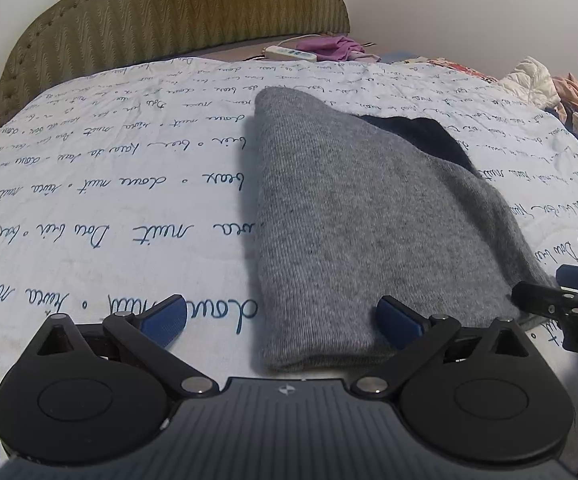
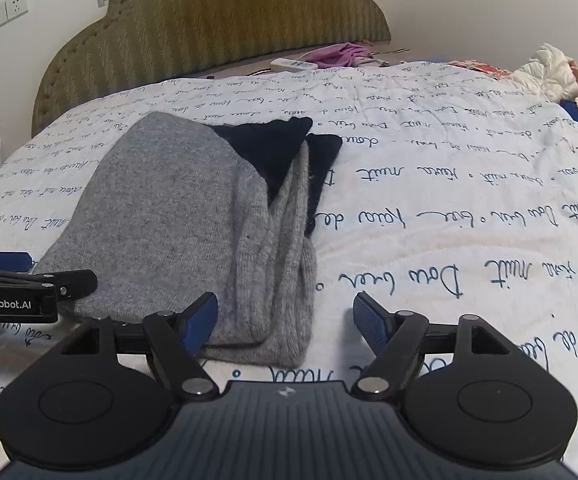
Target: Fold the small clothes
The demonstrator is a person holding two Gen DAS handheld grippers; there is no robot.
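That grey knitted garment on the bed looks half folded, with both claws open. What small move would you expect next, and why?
Probably both close on the near hem of the grey knitted garment. The left gripper and right gripper are open, each straddling a near corner, holding nothing. The garment is already folded lengthwise on the printed quilt, so gripping would likely start a fold toward its black far end.

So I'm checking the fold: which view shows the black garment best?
The right wrist view: the black garment shows both its points, tucked under the grey knit. The left wrist view shows only a dark sliver behind the grey fabric.
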